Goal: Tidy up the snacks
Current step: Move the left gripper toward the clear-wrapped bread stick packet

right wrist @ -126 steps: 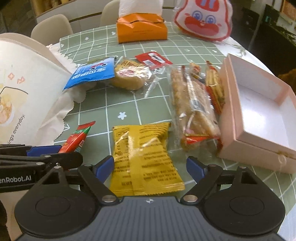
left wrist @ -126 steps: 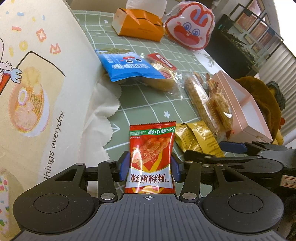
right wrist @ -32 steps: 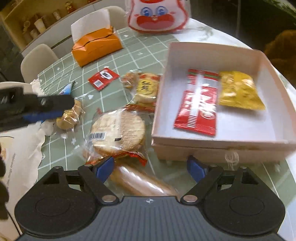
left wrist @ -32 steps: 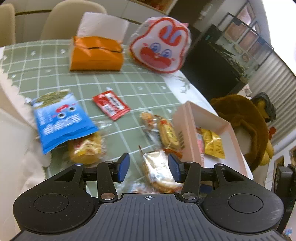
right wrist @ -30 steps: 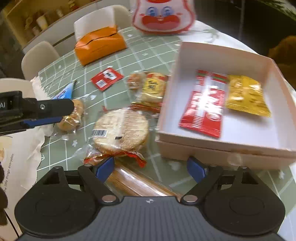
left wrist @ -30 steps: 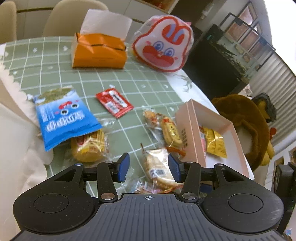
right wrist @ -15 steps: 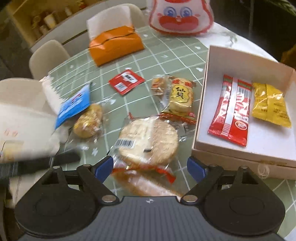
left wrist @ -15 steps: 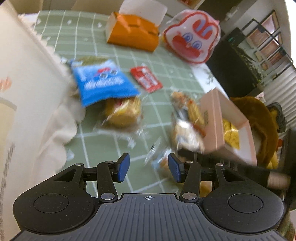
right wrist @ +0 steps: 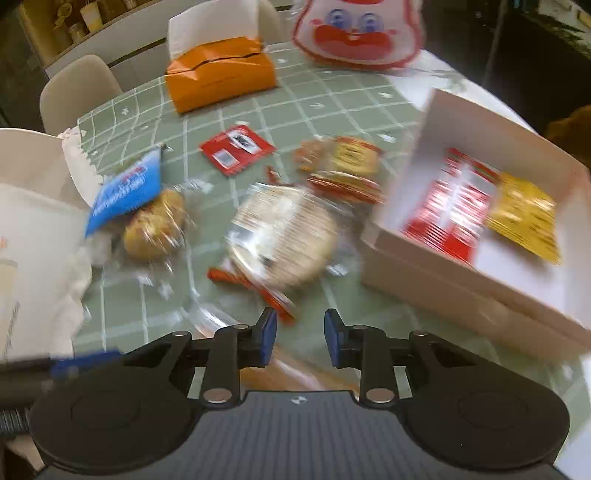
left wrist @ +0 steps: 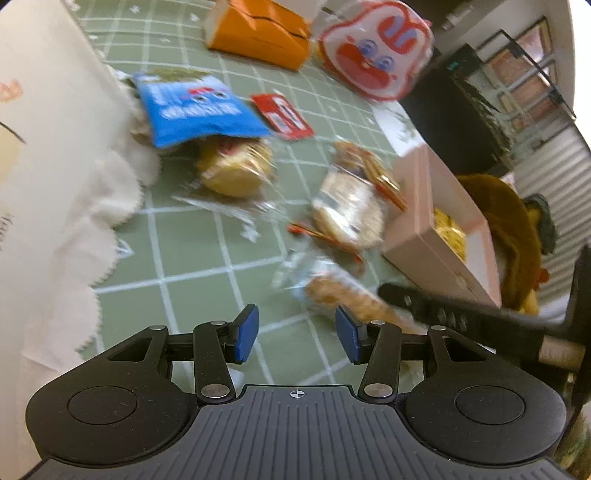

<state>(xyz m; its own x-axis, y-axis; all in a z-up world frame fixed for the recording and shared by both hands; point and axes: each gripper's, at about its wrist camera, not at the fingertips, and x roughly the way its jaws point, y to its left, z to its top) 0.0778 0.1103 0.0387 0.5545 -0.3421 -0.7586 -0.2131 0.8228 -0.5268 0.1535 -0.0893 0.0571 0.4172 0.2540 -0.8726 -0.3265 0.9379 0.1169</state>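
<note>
A pink box (right wrist: 461, 284) at the right holds a red packet (right wrist: 450, 199) and a yellow packet (right wrist: 524, 216). Left of it lie a round rice cracker pack (right wrist: 284, 232), a long biscuit pack (left wrist: 347, 295), a small yellow-red snack (right wrist: 351, 158), a flat red packet (right wrist: 236, 147), a blue packet (right wrist: 125, 188) and a yellow pastry (right wrist: 155, 225). My left gripper (left wrist: 295, 334) is open and empty, low over the tablecloth beside the long biscuit pack. My right gripper (right wrist: 297, 341) has its jaws narrowed, apart and empty, just above the long biscuit pack. Both views are blurred by motion.
A large cream printed bag (left wrist: 40, 177) fills the left side. An orange tissue box (right wrist: 218, 74) and a rabbit-face bag (right wrist: 358, 33) stand at the back. A brown plush toy (left wrist: 513, 229) sits beyond the box. Chairs stand behind the table.
The red and yellow packets went from my grippers into the pink box. Both grippers have dropped back toward the near snacks. My right gripper's jaws have narrowed in the last half second.
</note>
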